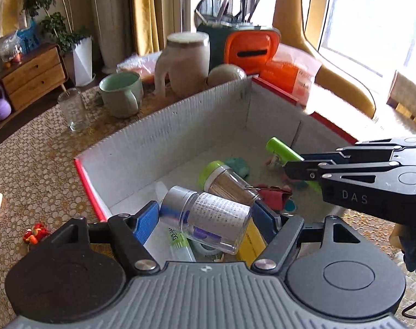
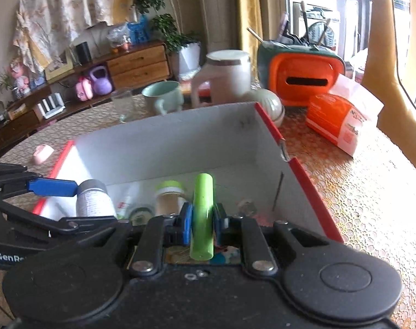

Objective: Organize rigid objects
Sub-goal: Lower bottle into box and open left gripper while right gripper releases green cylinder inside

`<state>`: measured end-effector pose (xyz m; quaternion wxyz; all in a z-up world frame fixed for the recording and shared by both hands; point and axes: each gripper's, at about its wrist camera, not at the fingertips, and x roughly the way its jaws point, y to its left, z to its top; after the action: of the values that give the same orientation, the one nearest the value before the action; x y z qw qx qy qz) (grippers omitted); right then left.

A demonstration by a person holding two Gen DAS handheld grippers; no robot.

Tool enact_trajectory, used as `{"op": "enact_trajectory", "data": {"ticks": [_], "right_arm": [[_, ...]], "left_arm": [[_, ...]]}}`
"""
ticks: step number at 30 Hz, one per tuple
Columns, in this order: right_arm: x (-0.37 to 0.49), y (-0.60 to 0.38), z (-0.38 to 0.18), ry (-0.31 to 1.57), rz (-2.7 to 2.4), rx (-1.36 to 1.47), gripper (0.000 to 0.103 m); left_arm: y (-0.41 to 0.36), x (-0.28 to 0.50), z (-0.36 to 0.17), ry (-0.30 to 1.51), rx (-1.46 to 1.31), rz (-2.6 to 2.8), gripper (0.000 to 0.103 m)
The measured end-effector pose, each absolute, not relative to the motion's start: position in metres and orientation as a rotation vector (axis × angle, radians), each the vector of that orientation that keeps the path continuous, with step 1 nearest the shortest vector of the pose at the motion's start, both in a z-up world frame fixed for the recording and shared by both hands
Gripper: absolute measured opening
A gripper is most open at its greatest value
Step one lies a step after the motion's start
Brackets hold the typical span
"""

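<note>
**Q:** Closest to the left wrist camera, what sits between the blue pads?

**R:** Lying on its side, a clear plastic bottle (image 1: 208,216) with a silver cap and printed label is clamped by the left gripper (image 1: 208,219), one blue pad (image 1: 145,220) against its cap end. It hangs over the near-left corner of the cardboard box (image 1: 142,142), which has grey inner walls and red edges. Beneath it lie a yellow pack (image 1: 252,242) and a green-and-white packet (image 1: 180,244). Just behind it rests a toothpick jar (image 1: 227,182) with a green lid, tilted.

**Q:** And the other gripper there?

**R:** It reaches in from the box's right edge, closed on a lime-green tube (image 1: 283,152).

**Q:** Beyond the box?

**R:** On the patterned table (image 1: 43,159) stand a drinking glass (image 1: 72,109), a pale green mug (image 1: 122,93), a white jug (image 1: 186,63) and an orange container (image 1: 251,50).

**Q:** Right wrist view?

**R:** The right gripper (image 2: 203,223) pinches the lime-green tube (image 2: 203,216) upright-ish between its pads, above the box's near edge. Left of it, the left gripper's blue pad (image 2: 51,187) touches the silver-capped bottle (image 2: 94,198). The toothpick jar (image 2: 169,196) lies behind, towards the far wall. Outside the right edge sits an orange packet (image 2: 336,120).
</note>
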<state>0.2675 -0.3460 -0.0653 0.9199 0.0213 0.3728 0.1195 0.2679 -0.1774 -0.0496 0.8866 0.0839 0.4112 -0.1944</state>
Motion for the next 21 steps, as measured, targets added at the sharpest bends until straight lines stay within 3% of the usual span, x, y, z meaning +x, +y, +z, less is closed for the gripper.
{"op": "enact_trajectory", "data": {"ticks": [21], "right_arm": [[0.286,-0.342,-0.088,0.836,0.229,0.021,0.021]], "left_arm": [[-0.207,0.302,-0.081,1.010,0.269,-0.396,0.075]]}}
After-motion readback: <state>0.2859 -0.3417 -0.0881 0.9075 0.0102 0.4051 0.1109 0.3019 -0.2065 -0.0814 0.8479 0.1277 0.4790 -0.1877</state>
